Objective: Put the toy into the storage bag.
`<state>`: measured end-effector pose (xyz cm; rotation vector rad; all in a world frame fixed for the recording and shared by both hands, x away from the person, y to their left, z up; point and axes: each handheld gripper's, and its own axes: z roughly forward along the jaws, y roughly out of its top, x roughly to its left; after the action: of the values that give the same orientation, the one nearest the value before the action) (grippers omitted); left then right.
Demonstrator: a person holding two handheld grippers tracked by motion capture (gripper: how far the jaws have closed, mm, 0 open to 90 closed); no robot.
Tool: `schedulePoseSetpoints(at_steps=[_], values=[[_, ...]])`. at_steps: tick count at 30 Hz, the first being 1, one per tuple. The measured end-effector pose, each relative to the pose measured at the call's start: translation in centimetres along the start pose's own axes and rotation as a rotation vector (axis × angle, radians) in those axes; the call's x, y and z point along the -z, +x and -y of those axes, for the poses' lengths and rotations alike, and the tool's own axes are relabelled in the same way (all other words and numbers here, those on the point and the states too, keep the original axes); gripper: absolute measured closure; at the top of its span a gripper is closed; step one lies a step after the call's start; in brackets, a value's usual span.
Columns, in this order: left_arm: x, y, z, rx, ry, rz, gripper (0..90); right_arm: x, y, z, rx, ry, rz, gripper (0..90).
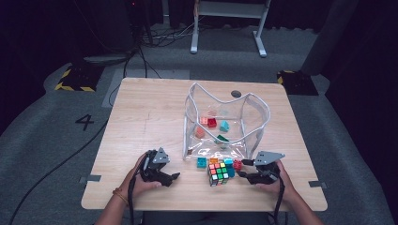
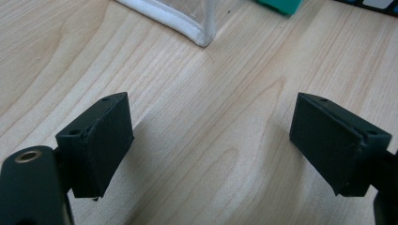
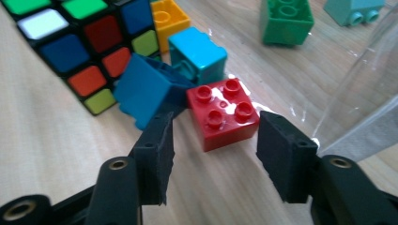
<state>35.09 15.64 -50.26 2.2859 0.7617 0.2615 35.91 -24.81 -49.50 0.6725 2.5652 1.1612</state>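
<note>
Dark floor and trailing cables surround a pale wooden table (image 1: 141,117) where a person works with two handheld grippers. At left, the left gripper (image 1: 174,177) rests on the tabletop, its jaws spread wide with nothing but bare wood between them. Just ahead of it, the left gripper view shows the white-piped corner of a clear plastic zip pouch (image 2: 199,33). Centre, a scrambled multicoloured puzzle cube (image 1: 218,173) sits beside loose plastic bricks. At right, the right gripper (image 1: 243,168) straddles a red four-stud square brick (image 3: 223,114), its jaws partly parted and not pressing it. The brick stands studs-up and square, with no long axis. The right gripper view shows a tipped blue brick (image 3: 145,91) leaning beside it, detail too small to read in the high view, where the pouch's open mouth and the bricks inside appear.
</note>
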Motion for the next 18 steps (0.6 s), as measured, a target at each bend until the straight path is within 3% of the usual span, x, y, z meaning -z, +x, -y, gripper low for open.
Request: schedulePoseSetpoints(at_steps=[5,6,8,16,18], values=[[0.0,0.0,0.0,0.0,0.0,0.001,13.8,-0.5,-0.2,-0.2,0.013,-0.005,0.006,44.0],[0.0,0.0,0.0,0.001,0.0,0.004,13.8,-0.6,-0.3,-0.3,-0.002,-0.007,-0.029,43.0],[0.0,0.0,0.0,0.0,0.0,0.004,13.8,-0.7,-0.5,-0.4,0.007,-0.01,-0.027,42.9],[0.0,0.0,0.0,0.001,0.001,0.004,13.8,-1.2,-1.1,-0.7,0.0,-0.02,-0.045,49.2],[0.0,0.0,0.0,0.001,0.001,0.005,13.8,-1.3,-1.0,-0.7,-0.006,-0.001,-0.051,53.2]])
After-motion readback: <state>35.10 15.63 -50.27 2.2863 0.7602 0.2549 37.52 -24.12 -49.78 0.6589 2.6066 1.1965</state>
